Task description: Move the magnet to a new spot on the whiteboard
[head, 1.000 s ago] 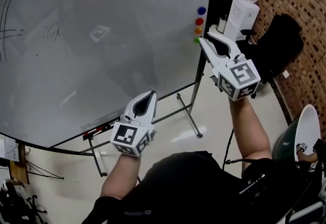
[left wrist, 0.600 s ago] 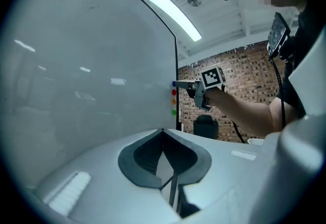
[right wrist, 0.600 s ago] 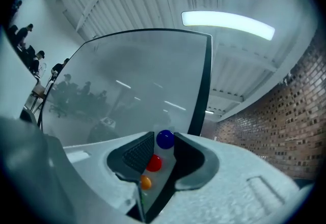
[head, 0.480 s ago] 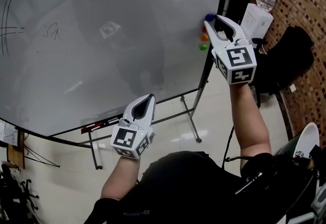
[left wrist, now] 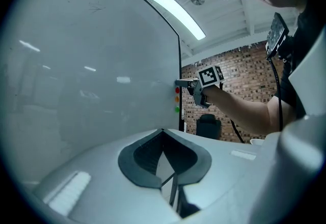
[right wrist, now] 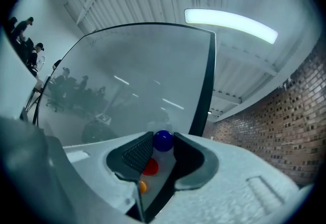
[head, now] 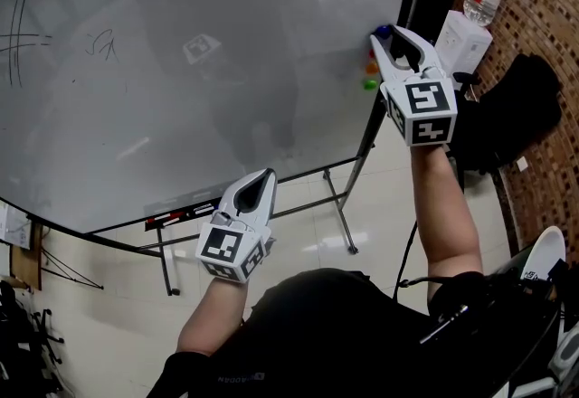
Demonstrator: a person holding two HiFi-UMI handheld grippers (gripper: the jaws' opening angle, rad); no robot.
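Note:
A blue magnet (head: 384,29) (right wrist: 163,140) sticks near the right edge of the whiteboard (head: 181,71), at the top of a column with a red magnet (right wrist: 150,167), an orange one (head: 371,67) and a green one (head: 369,84). My right gripper (head: 391,33) (right wrist: 163,136) is held up against the board. Its jaws have just been opening and the blue magnet sits between the fingertips, with no firm grip to be seen. My left gripper (head: 265,175) (left wrist: 163,130) hangs lower, shut and empty, and points at the board.
A water dispenser (head: 470,25) with a bottle on top and a black chair (head: 507,107) stand to the right, by a brick wall. The board's metal stand legs (head: 339,206) and its pen tray (head: 181,217) are below the board.
My right gripper has risen along the magnet column from the green magnet's level to the blue one, and its jaws have spread. My left gripper has barely moved.

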